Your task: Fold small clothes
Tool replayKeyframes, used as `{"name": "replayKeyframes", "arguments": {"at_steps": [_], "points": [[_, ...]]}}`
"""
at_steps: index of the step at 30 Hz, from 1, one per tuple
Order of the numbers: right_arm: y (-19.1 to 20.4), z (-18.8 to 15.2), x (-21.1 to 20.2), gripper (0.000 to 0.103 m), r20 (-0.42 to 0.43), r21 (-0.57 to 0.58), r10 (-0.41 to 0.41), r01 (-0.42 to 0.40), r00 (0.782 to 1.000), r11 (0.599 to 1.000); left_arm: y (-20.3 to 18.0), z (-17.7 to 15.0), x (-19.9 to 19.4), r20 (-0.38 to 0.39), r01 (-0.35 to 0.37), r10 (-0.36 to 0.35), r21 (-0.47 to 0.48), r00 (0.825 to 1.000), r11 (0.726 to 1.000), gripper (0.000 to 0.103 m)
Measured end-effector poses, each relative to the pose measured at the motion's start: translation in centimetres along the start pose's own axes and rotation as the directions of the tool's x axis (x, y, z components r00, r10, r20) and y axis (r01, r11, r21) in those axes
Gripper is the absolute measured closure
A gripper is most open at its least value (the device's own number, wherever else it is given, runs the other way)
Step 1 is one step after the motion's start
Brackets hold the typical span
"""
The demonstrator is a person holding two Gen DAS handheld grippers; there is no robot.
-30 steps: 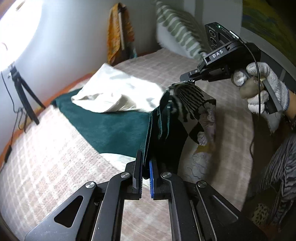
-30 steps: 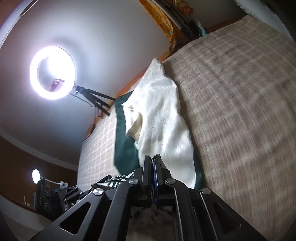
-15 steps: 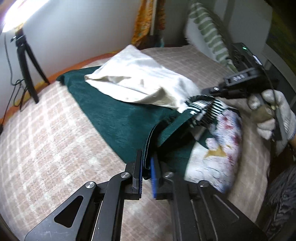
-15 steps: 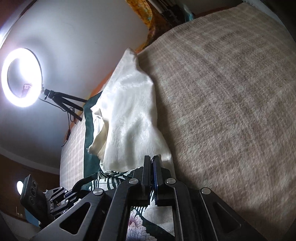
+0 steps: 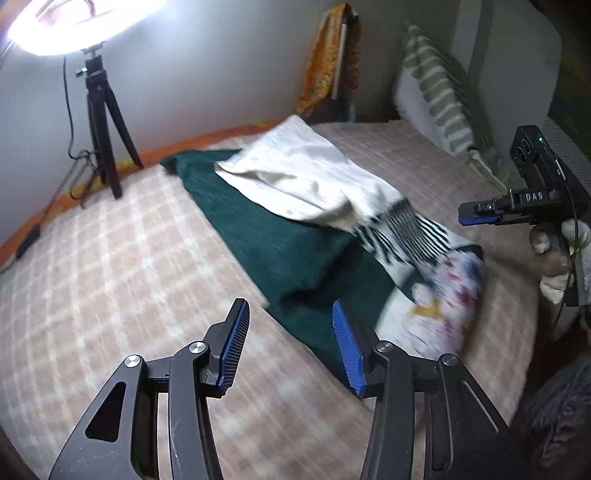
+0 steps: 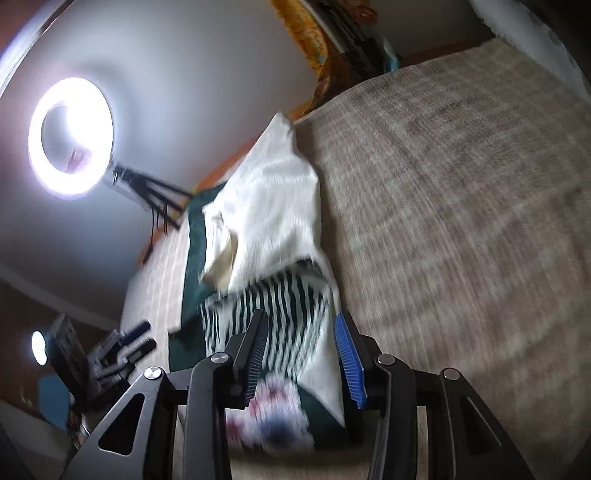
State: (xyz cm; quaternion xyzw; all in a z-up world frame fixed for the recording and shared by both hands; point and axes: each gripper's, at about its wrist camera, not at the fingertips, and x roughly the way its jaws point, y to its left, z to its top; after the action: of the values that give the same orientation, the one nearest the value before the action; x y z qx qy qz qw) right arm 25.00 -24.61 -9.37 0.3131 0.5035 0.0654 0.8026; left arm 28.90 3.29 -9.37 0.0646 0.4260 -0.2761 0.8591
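Left wrist view: the left gripper [image 5: 290,341] has its jaws wide apart, nothing between them, above the checked bed cover [image 5: 110,280]. Three cloths lie in a row from 11 to 3 o'clock. One green cloth [image 5: 280,243] runs diagonally across the centre. One white cloth [image 5: 303,177] rests on its upper part, at 12 o'clock. One patterned cloth [image 5: 424,266], with black-and-white stripes at its upper end and blurred flowers lower down, lies at 3 o'clock, touching both of the others. The right gripper [image 5: 476,214] hangs at 2 o'clock beside the stripes, held in one gloved hand [image 5: 557,254]; from here I cannot tell how its jaws stand. One ring light [image 5: 74,26] on one tripod [image 5: 101,122] stands at 10 o'clock. One striped pillow [image 5: 439,88] leans at 1 o'clock.

Right wrist view: the right gripper [image 6: 301,356] has its jaws wide, empty, straddling the patterned cloth [image 6: 280,314] that lies flat beneath. The white cloth [image 6: 273,206] sits at 12 o'clock, the green cloth [image 6: 194,240] at 10. The left gripper [image 6: 136,338] shows at 8 o'clock, blurred.
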Motion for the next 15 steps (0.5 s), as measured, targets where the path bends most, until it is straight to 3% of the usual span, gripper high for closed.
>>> {"name": "replayKeyframes", "arguments": {"at_steps": [4,8,9,11,12,15], "points": [[0.5,-2.7,-0.5,0.062,-0.046,-0.082,-0.056,0.052,0.997,0.995,-0.8,-1.0,1.5,-0.068,0.020,-0.020,-0.011,0.997,1.000,0.058],[0.4,-4.4,0.1,0.070,-0.071,-0.104,-0.091,0.084,0.993,0.991,-0.1,-0.9,2.3,-0.073,0.047,-0.054,-0.092,0.996,0.995,0.060],[0.3,-4.7,0.1,0.073,-0.073,-0.104,-0.085,0.077,0.994,0.992,0.1,-0.8,2.5,-0.067,0.060,-0.067,-0.113,0.996,0.992,0.066],[0.2,-5.1,0.1,0.093,-0.077,-0.107,-0.071,0.062,0.995,0.992,0.4,-0.4,2.9,-0.065,0.071,-0.081,-0.138,0.995,0.988,0.078],[0.2,-5.2,0.1,0.098,-0.074,-0.113,-0.072,0.063,0.995,0.992,0.5,-0.2,3.2,-0.064,0.065,-0.075,-0.140,0.995,0.988,0.086],[0.5,-5.5,-0.3,0.103,-0.061,-0.124,-0.074,0.066,0.995,0.990,0.3,0.2,3.6,-0.059,0.050,-0.058,-0.122,0.997,0.991,0.095]]}}
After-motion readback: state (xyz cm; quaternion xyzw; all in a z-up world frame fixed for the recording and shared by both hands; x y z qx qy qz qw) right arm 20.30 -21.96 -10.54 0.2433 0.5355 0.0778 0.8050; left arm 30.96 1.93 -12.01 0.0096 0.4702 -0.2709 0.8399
